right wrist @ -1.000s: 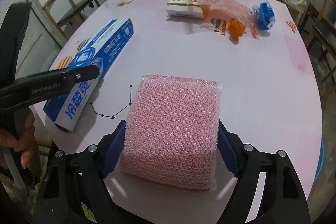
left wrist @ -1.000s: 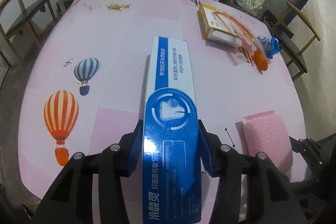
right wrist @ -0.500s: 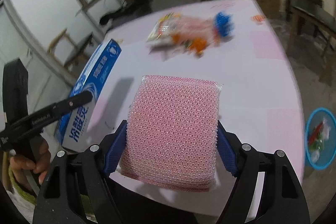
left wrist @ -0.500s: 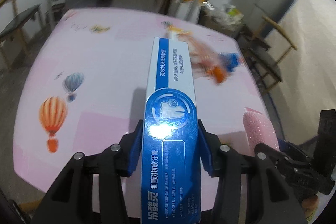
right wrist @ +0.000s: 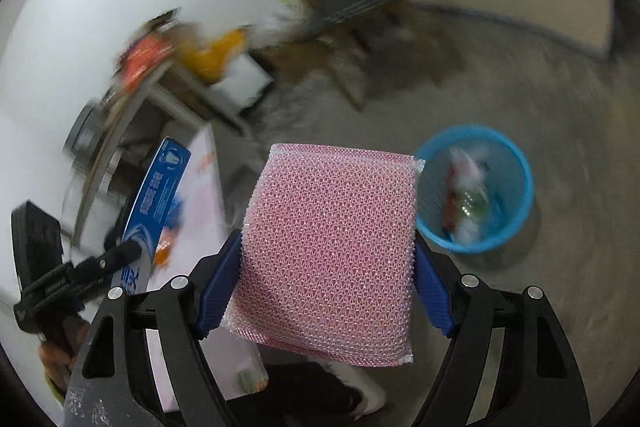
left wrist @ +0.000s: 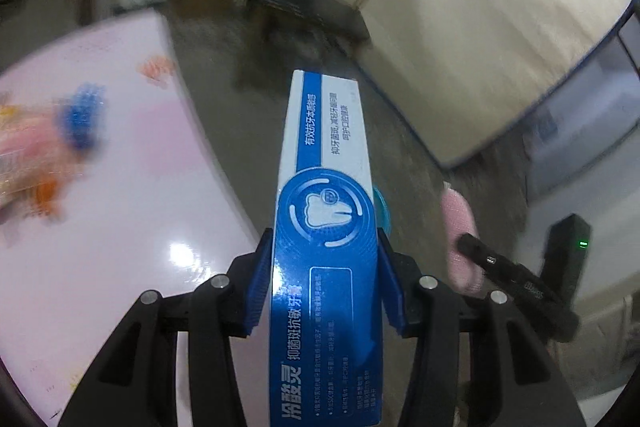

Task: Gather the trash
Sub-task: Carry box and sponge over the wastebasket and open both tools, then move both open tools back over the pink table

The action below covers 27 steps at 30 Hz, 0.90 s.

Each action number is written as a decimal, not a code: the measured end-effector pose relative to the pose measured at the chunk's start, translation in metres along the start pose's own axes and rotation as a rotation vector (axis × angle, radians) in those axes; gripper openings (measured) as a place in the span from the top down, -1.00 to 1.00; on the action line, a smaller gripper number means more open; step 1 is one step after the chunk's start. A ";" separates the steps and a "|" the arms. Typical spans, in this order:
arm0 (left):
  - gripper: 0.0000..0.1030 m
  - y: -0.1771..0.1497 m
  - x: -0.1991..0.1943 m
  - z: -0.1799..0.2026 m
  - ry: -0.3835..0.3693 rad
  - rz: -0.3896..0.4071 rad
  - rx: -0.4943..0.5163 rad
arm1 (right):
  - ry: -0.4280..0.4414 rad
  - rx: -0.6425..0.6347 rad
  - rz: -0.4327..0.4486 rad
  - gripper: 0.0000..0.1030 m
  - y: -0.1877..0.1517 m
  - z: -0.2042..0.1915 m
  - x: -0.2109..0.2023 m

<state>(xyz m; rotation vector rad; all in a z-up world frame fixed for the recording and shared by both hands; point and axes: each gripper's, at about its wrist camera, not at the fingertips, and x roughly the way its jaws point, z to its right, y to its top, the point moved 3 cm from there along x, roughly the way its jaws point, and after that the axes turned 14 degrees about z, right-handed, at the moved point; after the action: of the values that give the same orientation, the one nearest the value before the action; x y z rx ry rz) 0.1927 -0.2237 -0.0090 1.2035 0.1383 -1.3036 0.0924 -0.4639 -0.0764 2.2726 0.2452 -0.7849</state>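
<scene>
The left gripper point(left wrist: 324, 279) points forward and down, past the edge of the pink table point(left wrist: 120, 227) and over the grey floor point(left wrist: 248, 131). Its jaws are about half open and pressed on both long sides of a toothpaste box point(left wrist: 326, 227). The box is long and flat, made of shiny card, blue and white, with a tooth picture in a round ring and rows of printed writing. It sticks out straight ahead between the blue pads point(left wrist: 260, 287), off the table and in the air.

The right gripper point(right wrist: 326, 283) also tilts down toward the floor. Its jaws stand wide and squeeze a pink scrub pad point(right wrist: 328, 251) from the left and right. The pad is a soft, fat square covered in shiny bumpy netting, with a sealed edge at the top. It too is held up in the air.

Just past the pad's right corner, down on the floor, sits a round blue plastic trash basket point(right wrist: 516, 203) with slotted walls. Some blurry bits of trash point(right wrist: 468, 195) lie inside it.

In the right wrist view, the left gripper shows at the left side with the toothpaste box, and a hand point(right wrist: 60, 355) holds its black handle. In the left wrist view, the pink pad shows at the right, next to the black finger of the right gripper.

On the table lie a blurry blue scrap point(left wrist: 82, 119) and a pink and orange wrapper point(left wrist: 24, 155). The table top is smooth and glossy. Much of the room behind is smeared.
</scene>
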 end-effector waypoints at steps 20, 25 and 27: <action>-0.47 -0.015 0.293 0.006 0.064 -0.473 -0.247 | -0.119 0.574 -0.167 -0.68 0.000 0.223 0.184; -0.47 -0.007 0.265 0.000 0.035 -0.425 -0.246 | -0.159 0.568 -0.157 -0.68 -0.007 0.235 0.182; -0.47 0.000 0.249 0.002 0.024 -0.391 -0.228 | -0.178 0.548 -0.152 -0.68 -0.007 0.236 0.178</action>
<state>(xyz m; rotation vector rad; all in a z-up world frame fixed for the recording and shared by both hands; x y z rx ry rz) 0.2776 -0.3881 -0.1757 1.0268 0.5477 -1.5628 0.1218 -0.6277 -0.3208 2.6885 0.1292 -1.2496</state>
